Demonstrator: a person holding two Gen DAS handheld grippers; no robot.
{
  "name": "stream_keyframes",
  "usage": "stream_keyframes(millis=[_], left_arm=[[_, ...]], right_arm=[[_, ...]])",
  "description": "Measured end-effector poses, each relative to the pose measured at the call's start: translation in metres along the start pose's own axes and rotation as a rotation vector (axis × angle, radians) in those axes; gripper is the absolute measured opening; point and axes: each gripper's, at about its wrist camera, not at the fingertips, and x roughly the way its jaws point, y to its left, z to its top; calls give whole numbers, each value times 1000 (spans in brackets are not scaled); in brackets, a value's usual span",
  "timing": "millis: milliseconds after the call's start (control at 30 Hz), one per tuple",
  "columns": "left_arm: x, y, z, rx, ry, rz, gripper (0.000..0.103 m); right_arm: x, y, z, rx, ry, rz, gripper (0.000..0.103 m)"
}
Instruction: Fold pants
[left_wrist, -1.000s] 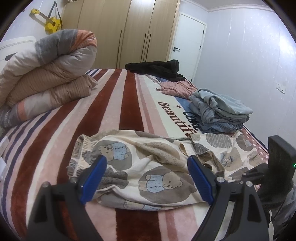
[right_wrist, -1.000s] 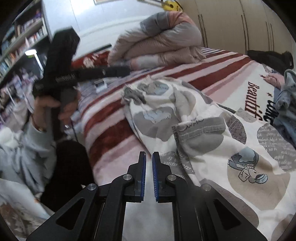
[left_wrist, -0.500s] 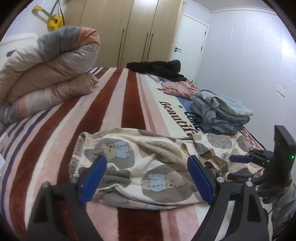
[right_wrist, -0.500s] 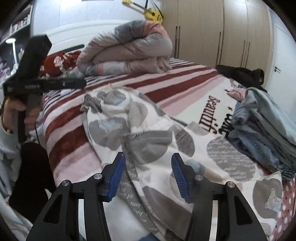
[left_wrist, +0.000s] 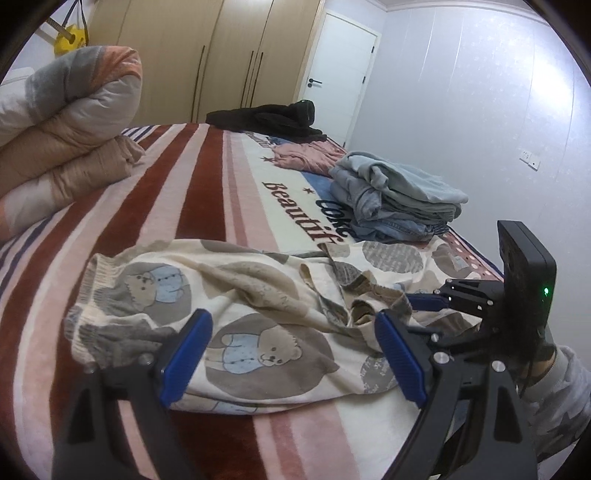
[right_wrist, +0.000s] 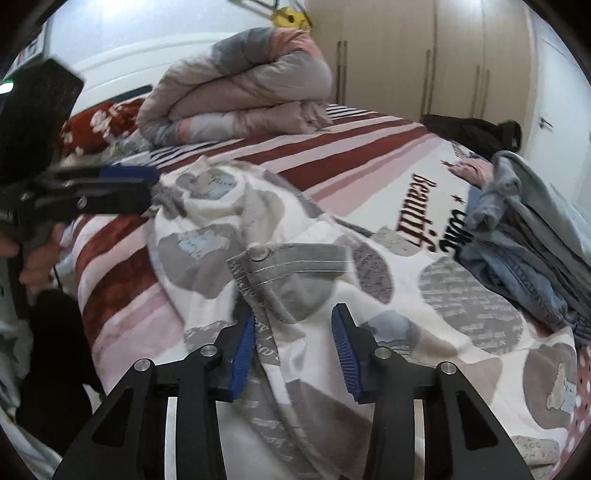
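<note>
The pants (left_wrist: 236, 314) lie crumpled across the near edge of the bed (left_wrist: 207, 206), cream cloth printed with bears, their long axis running side to side in front of the person. The cuffed leg ends sit at the left, the grey waistband (right_wrist: 291, 258) toward the right.

The left gripper (left_wrist: 291, 358) hangs low over the leg part, its fingers (left_wrist: 186, 350) spread wide with cloth showing between them but nothing pinched. The right gripper (right_wrist: 293, 350) is down at the waistband end, fingers (right_wrist: 242, 354) also spread; a ridge of cloth running down from the waistband rises between them, and the left pad looks to be touching it, though motion blur keeps me from being sure.

So each hand is nearest its own end of the garment, and the right one seems closer to a grip. I'd judge the coming move turns on that side-to-side lie: whichever end is taken would have to travel along the length toward the other.

A stack of folded clothes (left_wrist: 399, 199) sits just beyond the pants, a rolled duvet (left_wrist: 66, 136) far left.
</note>
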Motion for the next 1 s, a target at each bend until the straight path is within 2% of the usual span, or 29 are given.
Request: stream_keyframes(millis=[67,233,300,433,500,633,833,1000], left_arm=[[3,-2,1,2,5,-10,87],[16,-7,-2,3,31,-41,88],[18,-8,-4,5,39,-41,88],[18,-7,-7,13,48,-34,88],[18,-4,-7,14,49,-32,88],[18,-1,-7,1,46,-33,88],[15,-1,-8,-1,39,-38,88],[17,-4,-6,4,43,-41,88]], right_arm=[[1,-6,1,6,10,-28,32],[13,-6,3,32,30,12,30],[21,-5,4,41,38,24,3],[15,-21,7,110,-11,-22,1],[1,-37,11,186,-62,-2,1],[-22,-46,22,211,-110,66,1],[-38,-28,32,168,-107,181,1],[-23,-10,23,134,-46,202,1]])
